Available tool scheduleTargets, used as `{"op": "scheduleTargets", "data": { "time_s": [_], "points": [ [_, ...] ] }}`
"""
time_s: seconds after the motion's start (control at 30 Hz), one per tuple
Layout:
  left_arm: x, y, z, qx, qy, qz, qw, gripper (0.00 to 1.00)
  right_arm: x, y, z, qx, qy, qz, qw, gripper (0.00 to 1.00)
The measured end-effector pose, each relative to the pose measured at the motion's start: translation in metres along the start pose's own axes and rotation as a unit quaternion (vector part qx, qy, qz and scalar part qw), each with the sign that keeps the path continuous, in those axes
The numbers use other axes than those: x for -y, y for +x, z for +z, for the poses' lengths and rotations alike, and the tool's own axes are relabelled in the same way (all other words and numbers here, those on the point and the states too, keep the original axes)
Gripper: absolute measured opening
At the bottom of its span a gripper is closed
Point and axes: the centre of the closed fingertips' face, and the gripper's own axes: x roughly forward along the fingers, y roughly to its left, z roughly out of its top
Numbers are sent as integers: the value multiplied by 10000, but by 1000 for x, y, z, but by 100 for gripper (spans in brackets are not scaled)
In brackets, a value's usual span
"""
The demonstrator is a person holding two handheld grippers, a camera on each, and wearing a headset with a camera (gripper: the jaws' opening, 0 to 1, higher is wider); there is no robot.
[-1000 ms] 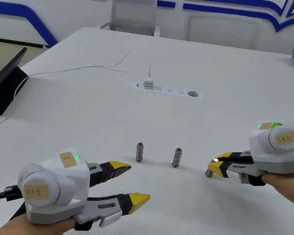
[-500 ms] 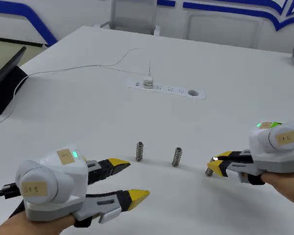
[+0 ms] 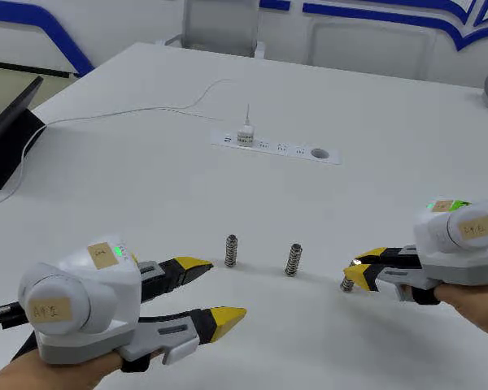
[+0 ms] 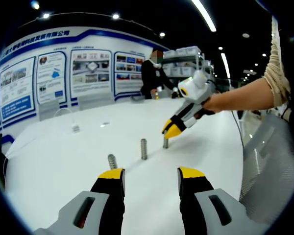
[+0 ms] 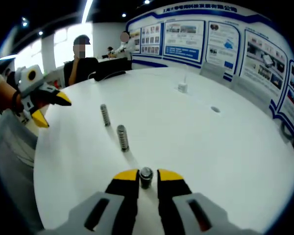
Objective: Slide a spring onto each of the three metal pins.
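Right gripper (image 3: 363,266) is clenched on an upright grey coiled metal spring (image 5: 146,174) standing on the white surface (image 3: 350,106); left gripper (image 3: 226,288) is released, holding nothing.

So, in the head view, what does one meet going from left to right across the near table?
One meets the left gripper, first spring, second spring, then the right gripper, jaws around a third spring.

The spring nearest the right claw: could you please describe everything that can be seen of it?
The spring is a short grey metal coil, standing upright on the white table, rightmost of three in the head view. The yellow tips of the right claw flank it closely on both sides; whether they pinch it is unclear. Its top looks round.
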Motion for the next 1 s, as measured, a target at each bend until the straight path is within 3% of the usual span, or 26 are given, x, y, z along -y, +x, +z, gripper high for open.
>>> {"op": "scheduleTargets", "data": {
  "time_s": [0.63,1.0],
  "points": [
    [-8,1,7,113,210,201,9995,51,-8,-30,14,284,-182,-135,9993,19],
    [-8,1,7,138,207,226,9994,53,0,-42,10,313,-135,-289,9990,19]
  ]
}}
